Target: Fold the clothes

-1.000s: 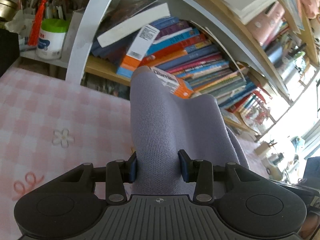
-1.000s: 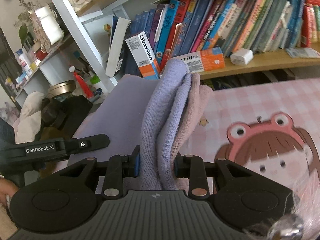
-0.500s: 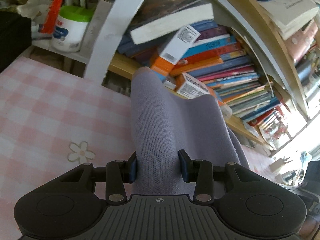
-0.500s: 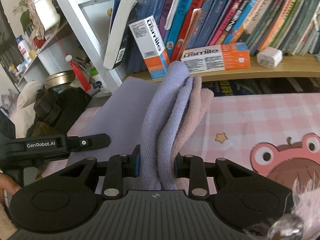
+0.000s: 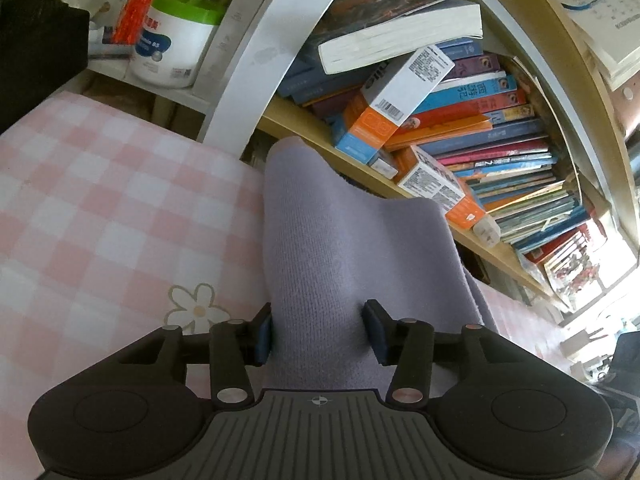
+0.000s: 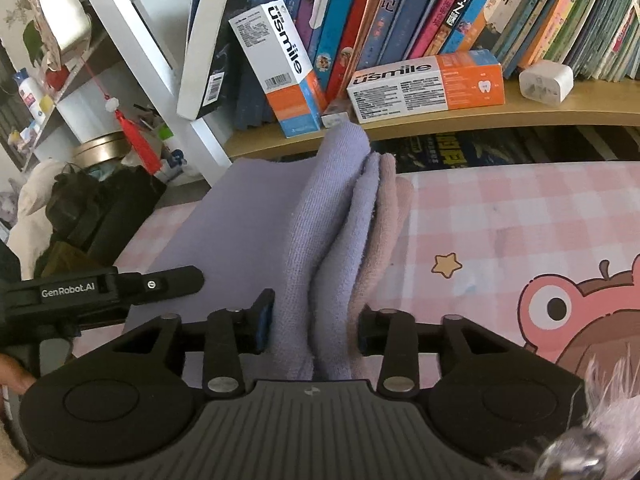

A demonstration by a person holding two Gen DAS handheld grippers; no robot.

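Bookshelf behind pink checked cloth (image 6: 520, 208), usmile boxes (image 6: 428, 84), GenRobot.AI left gripper (image 5: 320, 330) and right gripper (image 6: 316, 322) fingers opening around lilac knit garment (image 5: 340, 248).

Lilac garment (image 5: 352, 248) (knit), pink-white check cloth (image 5: 100, 200).

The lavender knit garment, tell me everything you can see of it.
The lavender knit garment is soft, fine-ribbed fabric, bunched into several folds with a pinkish layer at one side. It stretches across the pink checked bedsheet between both tools: the left hand-held gripper and right hand-held gripper each straddle an edge, jaws opening.
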